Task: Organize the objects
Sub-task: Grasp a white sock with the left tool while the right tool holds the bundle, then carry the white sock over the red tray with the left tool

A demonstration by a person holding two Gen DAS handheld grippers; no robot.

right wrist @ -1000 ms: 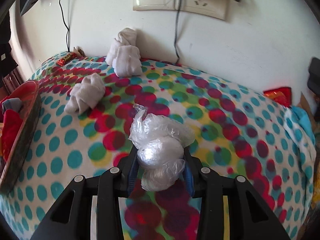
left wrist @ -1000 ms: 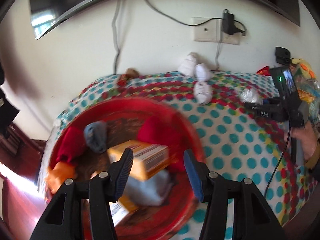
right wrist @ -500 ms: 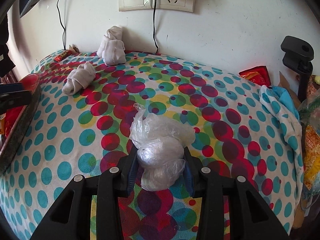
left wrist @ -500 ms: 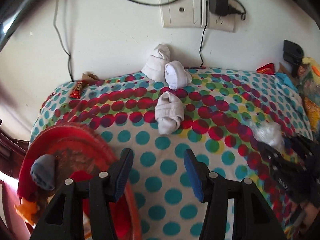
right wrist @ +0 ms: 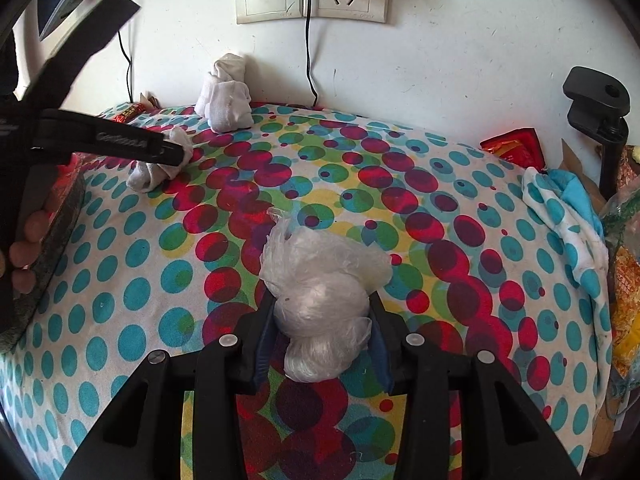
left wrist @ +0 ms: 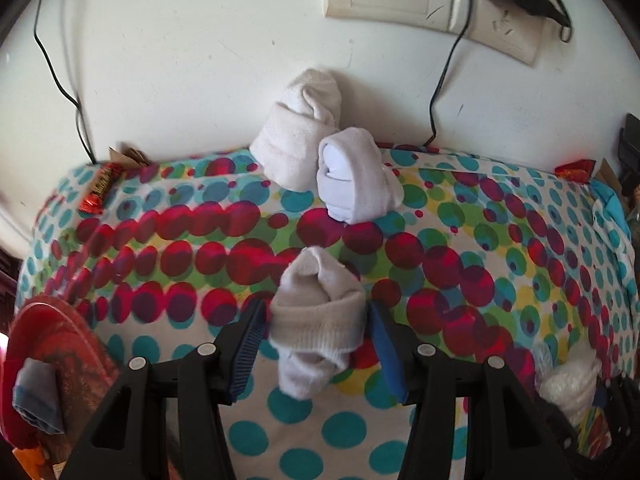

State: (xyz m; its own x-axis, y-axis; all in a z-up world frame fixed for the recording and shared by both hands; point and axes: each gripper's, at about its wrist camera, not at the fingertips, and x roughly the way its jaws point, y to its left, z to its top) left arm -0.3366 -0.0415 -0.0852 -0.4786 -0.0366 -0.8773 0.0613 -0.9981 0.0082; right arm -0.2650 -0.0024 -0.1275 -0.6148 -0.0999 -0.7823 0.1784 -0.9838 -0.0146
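A rolled grey-white sock (left wrist: 316, 320) lies on the dotted cloth (left wrist: 480, 264). My left gripper (left wrist: 316, 312) stands open around it, one pad on each side, with a thin gap at both. The right wrist view shows the same sock (right wrist: 146, 174) under the left gripper's finger (right wrist: 168, 150). A crumpled clear plastic bag (right wrist: 320, 288) fills my right gripper (right wrist: 320, 304). Those jaws are opening, and the pads still touch the bag. Two more rolled white socks (left wrist: 298, 144) (left wrist: 354, 176) rest against the wall.
A red basket (left wrist: 64, 344) with cloth items sits at the lower left edge. A candy bar (left wrist: 100, 188) lies at the back left, a red wrapper (right wrist: 516, 148) at the back right. A black clamp stand (right wrist: 596, 100) and loose cables line the wall.
My left gripper swung right from over the red basket and came down to straddle the grey-white sock. The right gripper stayed nearly still with the bag, its jaws slightly wider.
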